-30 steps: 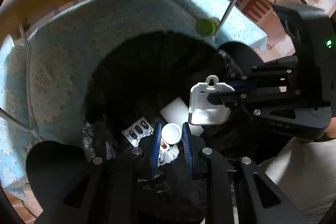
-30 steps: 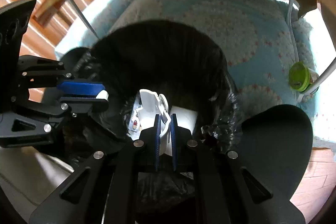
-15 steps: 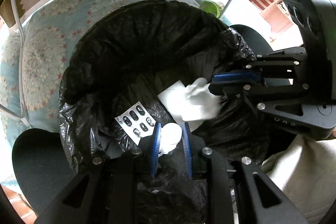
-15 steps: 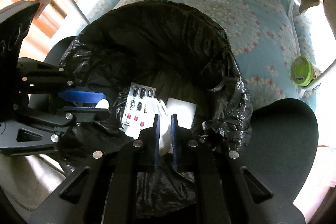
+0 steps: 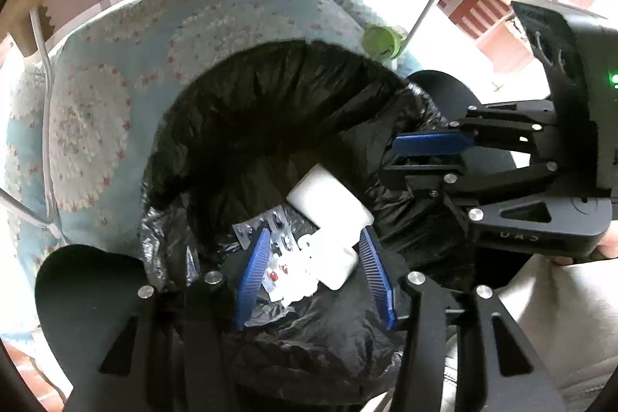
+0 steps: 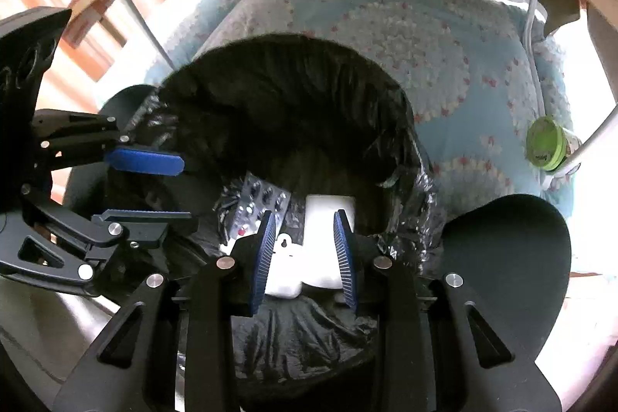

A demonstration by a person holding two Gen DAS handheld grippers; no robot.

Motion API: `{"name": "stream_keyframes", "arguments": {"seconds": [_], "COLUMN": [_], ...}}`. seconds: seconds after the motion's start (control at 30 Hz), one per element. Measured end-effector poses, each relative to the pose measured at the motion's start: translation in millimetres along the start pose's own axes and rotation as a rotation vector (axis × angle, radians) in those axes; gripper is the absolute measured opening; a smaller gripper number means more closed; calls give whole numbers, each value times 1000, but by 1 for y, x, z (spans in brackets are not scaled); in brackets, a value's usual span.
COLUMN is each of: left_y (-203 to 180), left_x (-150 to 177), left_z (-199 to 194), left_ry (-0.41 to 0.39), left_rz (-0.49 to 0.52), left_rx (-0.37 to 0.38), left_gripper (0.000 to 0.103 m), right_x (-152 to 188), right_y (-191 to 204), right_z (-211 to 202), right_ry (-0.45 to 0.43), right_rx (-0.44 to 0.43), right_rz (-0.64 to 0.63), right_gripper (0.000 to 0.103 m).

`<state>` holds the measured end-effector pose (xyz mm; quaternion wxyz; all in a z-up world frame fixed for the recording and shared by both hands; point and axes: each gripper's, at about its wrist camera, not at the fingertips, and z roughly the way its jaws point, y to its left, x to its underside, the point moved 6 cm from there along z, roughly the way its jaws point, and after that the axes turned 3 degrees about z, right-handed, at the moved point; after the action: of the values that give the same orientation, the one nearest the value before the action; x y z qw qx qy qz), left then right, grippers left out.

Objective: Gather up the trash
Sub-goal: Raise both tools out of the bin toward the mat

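Over the mouth of the black trash bag [image 5: 270, 126], both grippers are pointing steeply down. The left gripper [image 5: 314, 271] and the right gripper [image 6: 305, 248] have just been opening their jaws — both are now standing partly apart, gripping nothing, with the dropped litter lying loose below them in the bag. A white plastic case [image 5: 328, 203], a blister pack [image 6: 258, 203] and small white scraps [image 5: 293, 280] are resting there. All look light; the foil pack is thin and slippery — best pinched at an edge. A green-lidded tub [image 6: 546, 141] is sitting on the patterned cushion [image 6: 405, 37], likely next.
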<state>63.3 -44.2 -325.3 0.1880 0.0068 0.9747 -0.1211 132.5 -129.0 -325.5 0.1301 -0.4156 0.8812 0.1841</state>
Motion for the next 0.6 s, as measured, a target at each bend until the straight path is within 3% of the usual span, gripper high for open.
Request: {"name": "stream_keyframes", "arguments": {"seconds": [0.6], "left_y": [3], "left_x": [-38], "left_z": [-101], "left_ry": [-226], "left_rz": [43], "left_rx": [-26], "left_gripper": [47], "right_x": [-57], "right_y": [27], "right_z": [-76], "right_ry": [-176], "right_rx": [-40], "right_rz": [-112], "right_gripper": [31]}}
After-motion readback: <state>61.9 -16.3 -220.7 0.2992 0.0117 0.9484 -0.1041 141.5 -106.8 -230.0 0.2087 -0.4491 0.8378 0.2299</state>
